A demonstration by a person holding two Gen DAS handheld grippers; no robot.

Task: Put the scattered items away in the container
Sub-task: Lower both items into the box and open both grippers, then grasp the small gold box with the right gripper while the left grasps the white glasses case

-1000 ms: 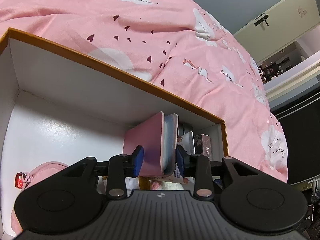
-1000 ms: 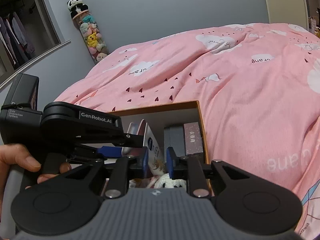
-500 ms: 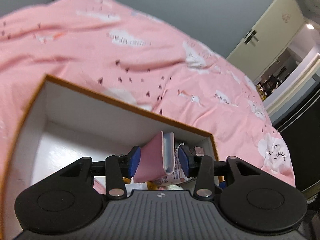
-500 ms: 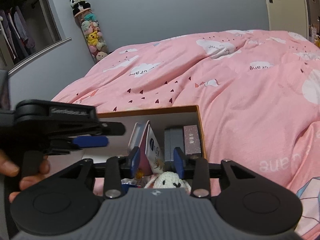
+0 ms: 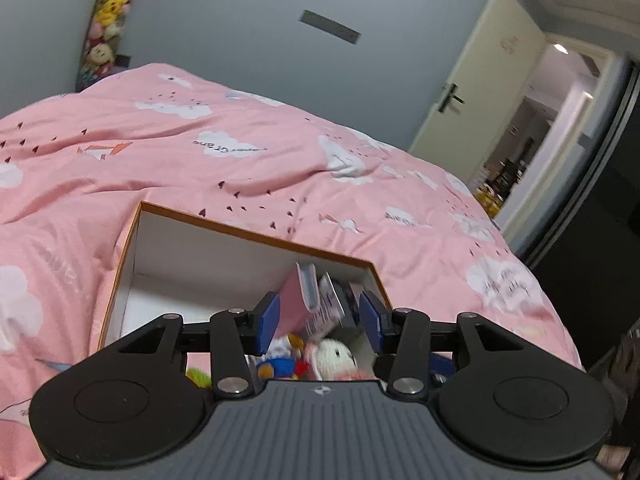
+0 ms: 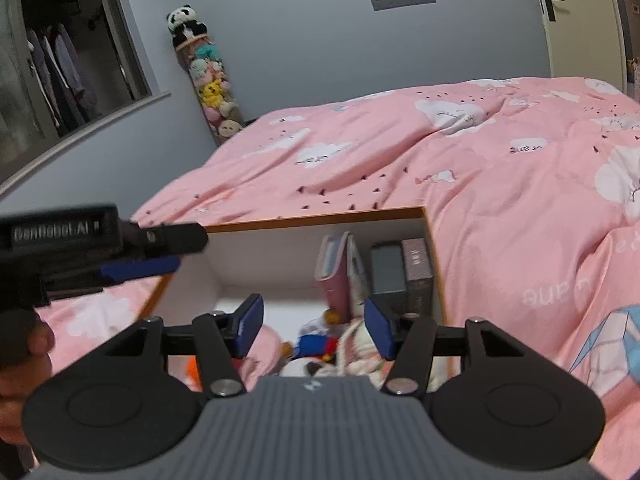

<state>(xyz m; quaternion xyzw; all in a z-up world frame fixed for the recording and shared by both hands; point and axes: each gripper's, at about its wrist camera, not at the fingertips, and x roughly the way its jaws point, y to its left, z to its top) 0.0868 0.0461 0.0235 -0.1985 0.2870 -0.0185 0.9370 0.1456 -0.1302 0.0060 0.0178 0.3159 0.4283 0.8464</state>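
A white box with an orange rim (image 5: pixel 248 236) (image 6: pixel 320 218) sits on the pink bed. Inside, a pink book (image 5: pixel 294 300) (image 6: pixel 334 276) and a white one (image 6: pixel 357 272) stand upright next to a dark grey box (image 6: pixel 386 266) and a maroon box (image 6: pixel 418 272). Plush toys (image 5: pixel 328 356) (image 6: pixel 316 346) lie in the near part. My left gripper (image 5: pixel 318 322) is open and empty above the box; it also shows from the side in the right wrist view (image 6: pixel 140 268). My right gripper (image 6: pixel 314 326) is open and empty above the box.
The pink quilt (image 5: pixel 240 160) (image 6: pixel 500 160) spreads all around the box. A tall tube of plush toys (image 6: pixel 210 84) stands against the grey wall. A door (image 5: pixel 472 92) stands open at the right.
Both grippers have opened and drawn back and up from the box. The left let go of the pink book and the right let go of the white one, which now stand in the box.
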